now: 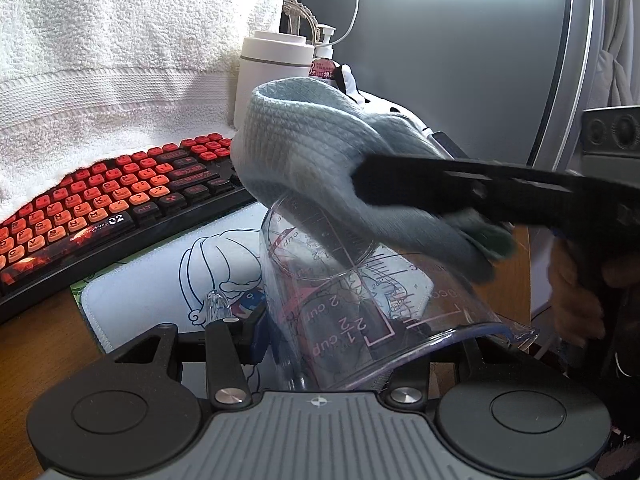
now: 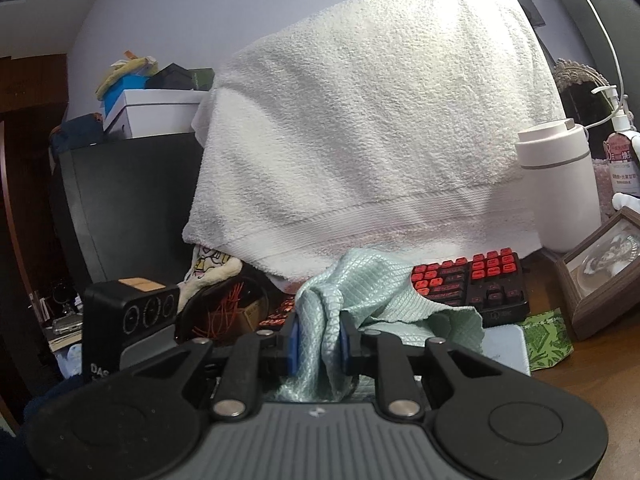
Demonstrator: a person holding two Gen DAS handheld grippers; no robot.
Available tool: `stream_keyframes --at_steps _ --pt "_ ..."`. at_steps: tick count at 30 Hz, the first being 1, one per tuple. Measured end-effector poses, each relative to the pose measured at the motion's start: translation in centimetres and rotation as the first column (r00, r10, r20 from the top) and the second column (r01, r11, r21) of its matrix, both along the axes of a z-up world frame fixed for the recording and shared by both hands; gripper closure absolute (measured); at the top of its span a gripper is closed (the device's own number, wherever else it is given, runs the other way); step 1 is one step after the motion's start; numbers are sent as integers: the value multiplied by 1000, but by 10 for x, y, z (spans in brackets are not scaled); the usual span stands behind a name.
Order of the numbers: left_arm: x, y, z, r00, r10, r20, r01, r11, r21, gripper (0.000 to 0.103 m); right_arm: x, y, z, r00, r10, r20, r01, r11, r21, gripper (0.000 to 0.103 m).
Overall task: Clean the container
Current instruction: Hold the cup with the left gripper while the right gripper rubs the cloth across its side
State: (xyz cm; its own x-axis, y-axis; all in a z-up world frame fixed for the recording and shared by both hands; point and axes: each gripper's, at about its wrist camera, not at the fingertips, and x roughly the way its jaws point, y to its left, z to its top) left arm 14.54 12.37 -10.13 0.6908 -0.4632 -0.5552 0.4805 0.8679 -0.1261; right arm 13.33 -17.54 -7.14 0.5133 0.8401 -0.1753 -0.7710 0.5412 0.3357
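Left gripper (image 1: 360, 332) holds the clear measuring cup (image 1: 360, 300) on its side, rim toward the camera, base pointing away; jaws part-open and clamped across the cup's body, so the cup sits directly between the fingers and fills the space ahead of them. Red cup markings read upside down through the wall. Right gripper (image 2: 318, 344) has its jaws nearly closed, pinching a pale blue-green cleaning cloth (image 2: 372, 292) between the blue pads (image 2: 293, 346) — the cloth bunches up out of the grip and drapes forward and to the right of the fingers. In the left wrist view the right gripper comes in from the right side, and the cloth lies over the far, upper end of the cup, touching it. Beyond and left of the left gripper: a red-and-black keyboard (image 1: 112, 196), a printed mouse mat (image 1: 168, 276) just under the cup, and a white towel (image 1: 100, 60) behind — draped high.
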Motion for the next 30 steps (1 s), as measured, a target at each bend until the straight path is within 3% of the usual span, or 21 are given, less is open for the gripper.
stream_keyframes --at_steps 30 --pt "1 0 -1 1000 1 0 -1 1000 0 57 5 1 -1 1000 -22 12 22 1000 -8 86"
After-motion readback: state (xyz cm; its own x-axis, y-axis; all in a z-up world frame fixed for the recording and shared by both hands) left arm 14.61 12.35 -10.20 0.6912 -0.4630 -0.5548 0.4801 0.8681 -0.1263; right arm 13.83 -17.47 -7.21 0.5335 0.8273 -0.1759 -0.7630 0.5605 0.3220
